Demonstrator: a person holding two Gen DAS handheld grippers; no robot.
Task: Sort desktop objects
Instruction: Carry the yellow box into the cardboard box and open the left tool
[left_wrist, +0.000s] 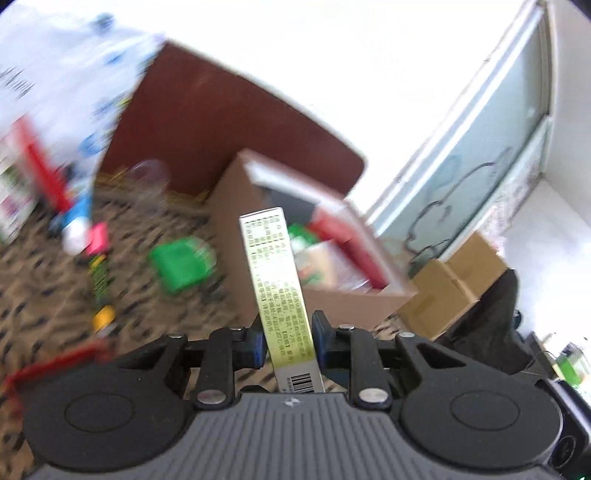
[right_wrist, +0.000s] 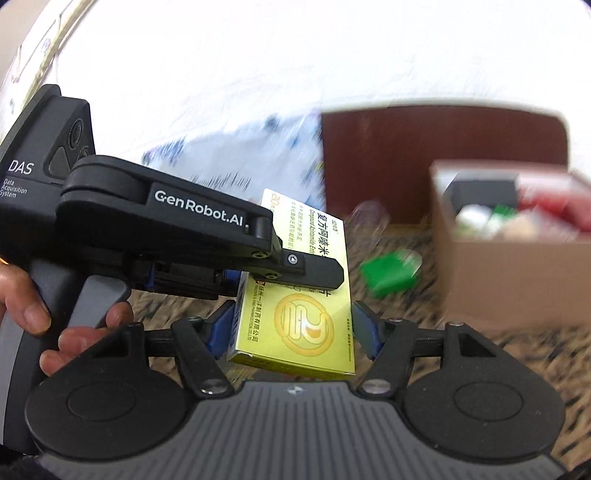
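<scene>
A slim yellow medicine box (left_wrist: 282, 291), likely a light, stiff carton with smooth printed faces that would dent under a hard squeeze and was best taken across its thin sides, was pinched edge-on in the nearly closed left gripper (left_wrist: 289, 341), above a patterned tabletop (left_wrist: 44, 295) and short of an open cardboard box (left_wrist: 332, 295) of sorted goods. From the right wrist view, the same carton (right_wrist: 306, 325) also lay between the spread fingers of the right gripper (right_wrist: 291, 332), whose pads stood just beside its edges; whether they pressed it could not be told.
</scene>
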